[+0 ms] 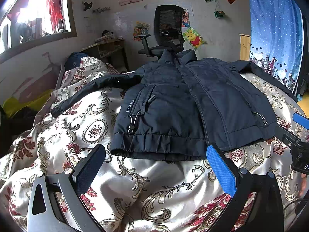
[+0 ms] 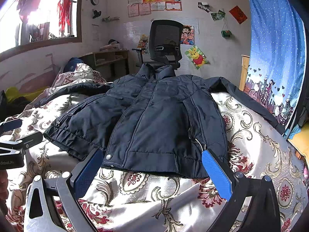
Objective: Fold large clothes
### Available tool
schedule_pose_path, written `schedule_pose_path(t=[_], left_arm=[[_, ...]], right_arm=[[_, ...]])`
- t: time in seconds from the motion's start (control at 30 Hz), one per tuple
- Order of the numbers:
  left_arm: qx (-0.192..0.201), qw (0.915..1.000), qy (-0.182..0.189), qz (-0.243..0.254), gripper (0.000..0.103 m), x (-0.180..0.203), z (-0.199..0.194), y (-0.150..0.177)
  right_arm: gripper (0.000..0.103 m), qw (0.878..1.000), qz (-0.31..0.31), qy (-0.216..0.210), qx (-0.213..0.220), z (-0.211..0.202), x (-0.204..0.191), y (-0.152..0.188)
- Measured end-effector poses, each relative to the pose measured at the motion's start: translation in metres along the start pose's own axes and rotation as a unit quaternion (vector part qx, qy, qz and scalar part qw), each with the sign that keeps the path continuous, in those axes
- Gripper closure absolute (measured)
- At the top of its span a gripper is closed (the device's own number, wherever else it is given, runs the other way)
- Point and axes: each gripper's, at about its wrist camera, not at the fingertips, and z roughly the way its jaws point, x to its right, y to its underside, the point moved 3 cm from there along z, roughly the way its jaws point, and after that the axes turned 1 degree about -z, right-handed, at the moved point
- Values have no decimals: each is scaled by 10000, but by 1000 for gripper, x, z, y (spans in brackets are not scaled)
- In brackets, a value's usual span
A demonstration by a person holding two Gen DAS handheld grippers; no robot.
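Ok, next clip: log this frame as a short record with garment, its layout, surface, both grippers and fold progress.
garment: dark navy padded jacket
layout: spread flat, front up, closed, collar far, hem near, sleeves out to both sides
surface: floral satin bedspread
left gripper: open, empty, near the hem, fingers not touching it
right gripper: open, empty, at the hem's right part
fold progress: none visible
background: black office chair behind collar

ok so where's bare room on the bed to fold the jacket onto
Bare quilt runs below the jacket hem, between both open grippers, left and right. Another patch lies beside the right sleeve. The far left is crowded: left sleeve and bunched bedding.
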Motion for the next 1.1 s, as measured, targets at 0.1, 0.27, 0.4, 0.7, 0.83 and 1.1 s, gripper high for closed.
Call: schedule_pose_path(t=[0.1, 0.27, 0.4, 0.7, 0.83, 1.1], left_arm=[[-1, 10000, -1, -2, 1, 0, 0, 0], [-3, 10000, -1, -3, 1, 0, 0, 0], [-3, 10000, -2, -3, 1, 0, 0, 0], [-31, 10000, 5, -6, 1, 0, 1, 2], [-97, 9999, 62, -60, 1, 0, 2, 4], [43, 9999, 12, -158, 1, -8, -1, -4]], right_arm=[[0, 10000, 0, 0, 0, 0, 0, 0], [0, 10000, -3, 5, -3, 0, -1, 0], [0, 10000, -3, 5, -4, 0, -1, 0], [0, 10000, -12, 5, -14, 1, -2, 1], [0, 10000, -19, 9, -24, 2, 0, 2], [0, 9998, 117, 121, -95, -1, 4, 2]])
